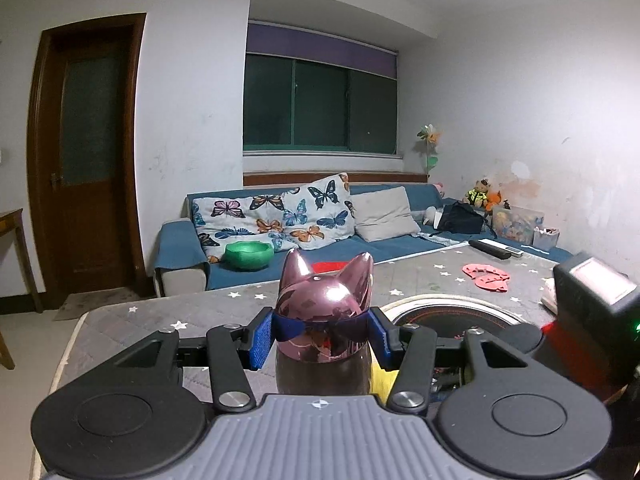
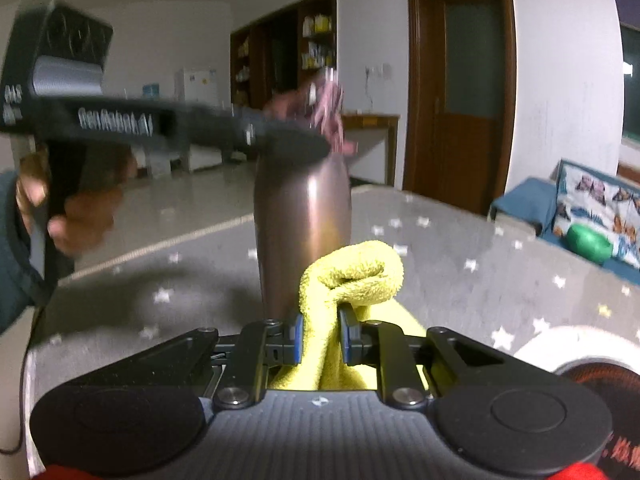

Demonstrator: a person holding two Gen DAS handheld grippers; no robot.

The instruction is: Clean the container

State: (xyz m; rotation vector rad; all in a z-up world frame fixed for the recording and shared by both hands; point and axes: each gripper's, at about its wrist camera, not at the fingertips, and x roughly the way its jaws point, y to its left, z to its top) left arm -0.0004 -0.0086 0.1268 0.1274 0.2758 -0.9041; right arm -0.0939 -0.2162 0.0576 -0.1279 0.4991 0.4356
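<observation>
- Grey quilted surface (image 2: 460,248), printed with white stars, lies under and ahead of both tools; its padding would probably let a tall thing rock if pushed sideways.
- Metallic pink-brown bottle (image 2: 302,224) stands upright on it, directly ahead of the right hand-held gripper (image 2: 320,338) and between the fingers of the left one. Its polished wall looks stiff and slippery, and it probably has some weight.
- Left hand-held gripper (image 1: 322,330) is closed on the bottle at the neck, just below the cat-head cap (image 1: 325,288), blue pads on either side. That narrow waist seems the safest hold, since the cap's flare should stop it sliding down.
- Yellow cloth (image 2: 356,276), soft and limp, is pinched in the right tool's nearly closed jaws, its folded end just beside the bottle's lower wall; whether it touches is unclear.
</observation>
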